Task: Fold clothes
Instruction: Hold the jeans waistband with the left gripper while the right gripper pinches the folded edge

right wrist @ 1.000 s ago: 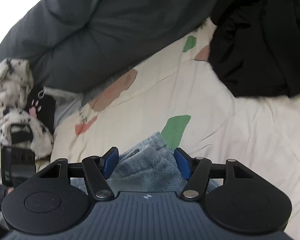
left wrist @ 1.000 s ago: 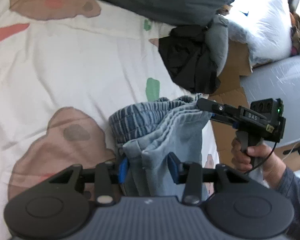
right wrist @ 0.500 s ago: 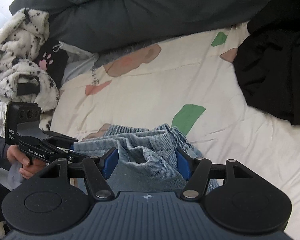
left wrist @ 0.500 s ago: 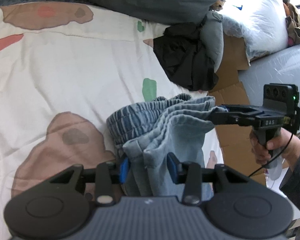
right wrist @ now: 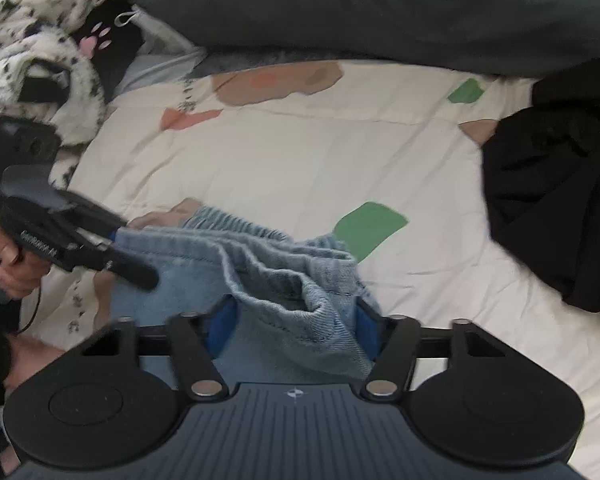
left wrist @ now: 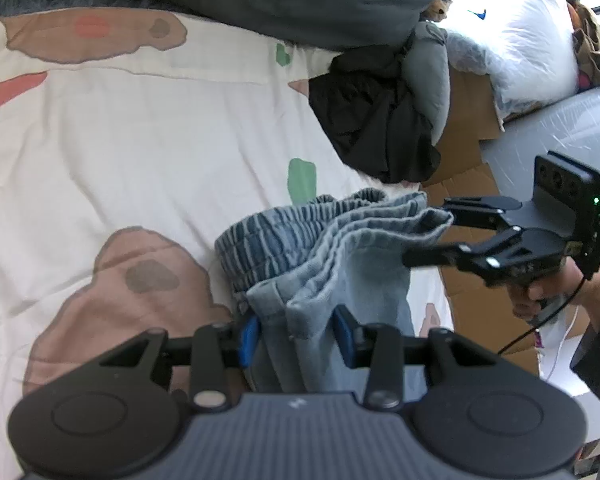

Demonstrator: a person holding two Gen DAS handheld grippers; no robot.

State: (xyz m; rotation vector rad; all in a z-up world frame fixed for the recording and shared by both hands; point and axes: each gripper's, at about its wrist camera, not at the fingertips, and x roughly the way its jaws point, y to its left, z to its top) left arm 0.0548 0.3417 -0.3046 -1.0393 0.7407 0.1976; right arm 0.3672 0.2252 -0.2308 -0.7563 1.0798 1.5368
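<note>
While held above the bed [left wrist: 148,148], denim shorts [left wrist: 340,248] hang bunched between left claw [left wrist: 296,332] and right claw [right wrist: 296,322]. Both clamped on waistband corners, long axis running claw to claw, equally near

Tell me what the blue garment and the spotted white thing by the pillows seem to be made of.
Blue garment: looks like faded, soft denim; woven twill texture, stitched hems, gathered waistband, matte.
Spotted white thing: looks like plush fleece; fluffy pile with black flecks, though the fibre cannot be told.
</note>
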